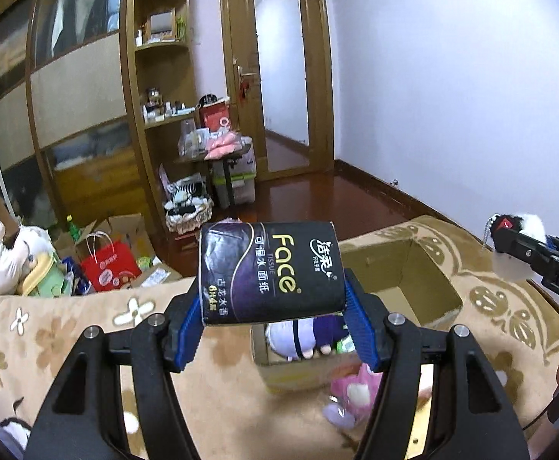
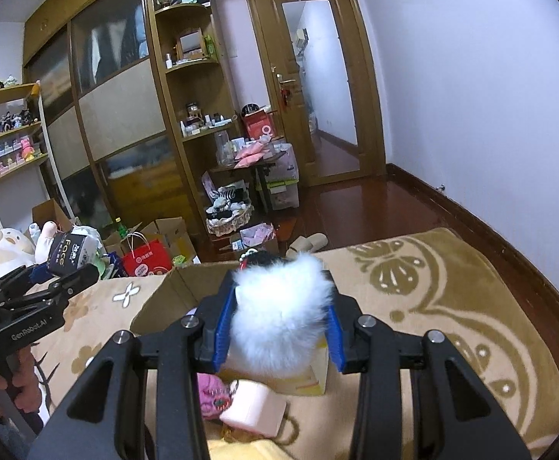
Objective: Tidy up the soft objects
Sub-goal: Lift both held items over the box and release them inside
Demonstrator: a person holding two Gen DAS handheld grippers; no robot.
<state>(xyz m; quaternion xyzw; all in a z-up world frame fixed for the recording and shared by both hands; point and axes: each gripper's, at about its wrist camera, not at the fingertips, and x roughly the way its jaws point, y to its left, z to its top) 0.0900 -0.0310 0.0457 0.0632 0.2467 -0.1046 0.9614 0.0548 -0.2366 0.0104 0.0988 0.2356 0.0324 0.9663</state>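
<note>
the left tongs (image 1: 271,322) pinch a black tissue pack (image 1: 269,272) between their blue pads, holding it in the air above the cardboard box (image 1: 402,268), toward the box's near side. the right tongs (image 2: 277,329) clamp a white fluffy toy (image 2: 283,306), also held over the box, its near end between the pads. the box stands open on a beige patterned bed cover (image 2: 452,306); inside it lies a purple-and-white plush (image 1: 298,335). just in front of the box, on the cover, lie a pink plush (image 2: 212,396) and a pale pink block (image 2: 254,408).
</note>
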